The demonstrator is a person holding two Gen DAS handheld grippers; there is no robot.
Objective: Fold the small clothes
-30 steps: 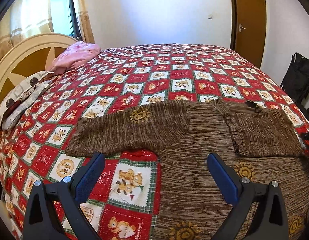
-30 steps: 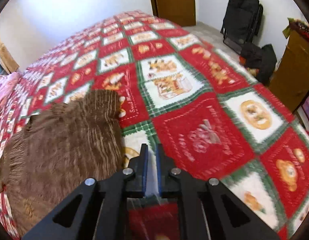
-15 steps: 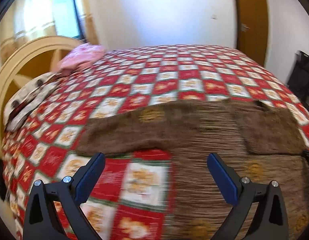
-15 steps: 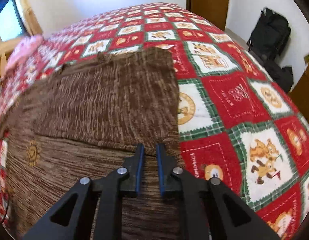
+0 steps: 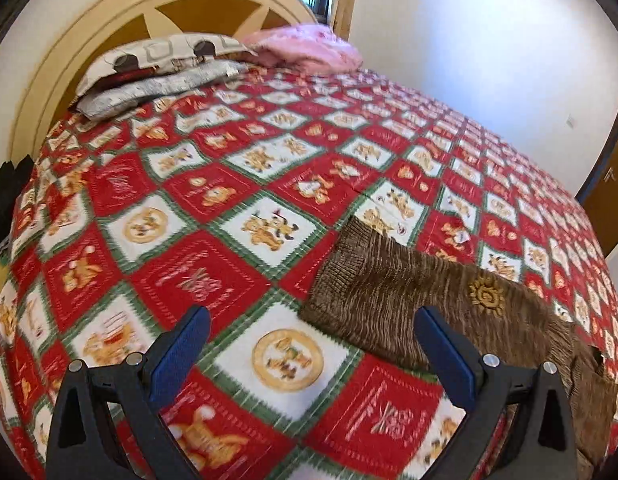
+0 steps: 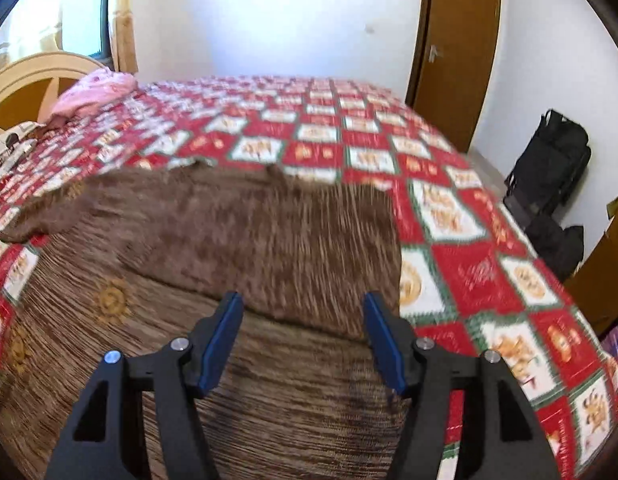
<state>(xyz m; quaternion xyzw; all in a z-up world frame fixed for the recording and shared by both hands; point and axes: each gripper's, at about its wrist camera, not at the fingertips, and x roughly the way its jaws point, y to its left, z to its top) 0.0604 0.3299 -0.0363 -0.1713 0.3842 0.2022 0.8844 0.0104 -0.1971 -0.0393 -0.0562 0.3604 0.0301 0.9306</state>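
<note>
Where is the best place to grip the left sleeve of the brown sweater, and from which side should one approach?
Probably the ribbed cuff at the free end of the sleeve, approached from its outer side over the quilt. The sleeve lies flat and stretched out, still unfolded, and the open left hand-held gripper already sits just short of its edge.
</note>
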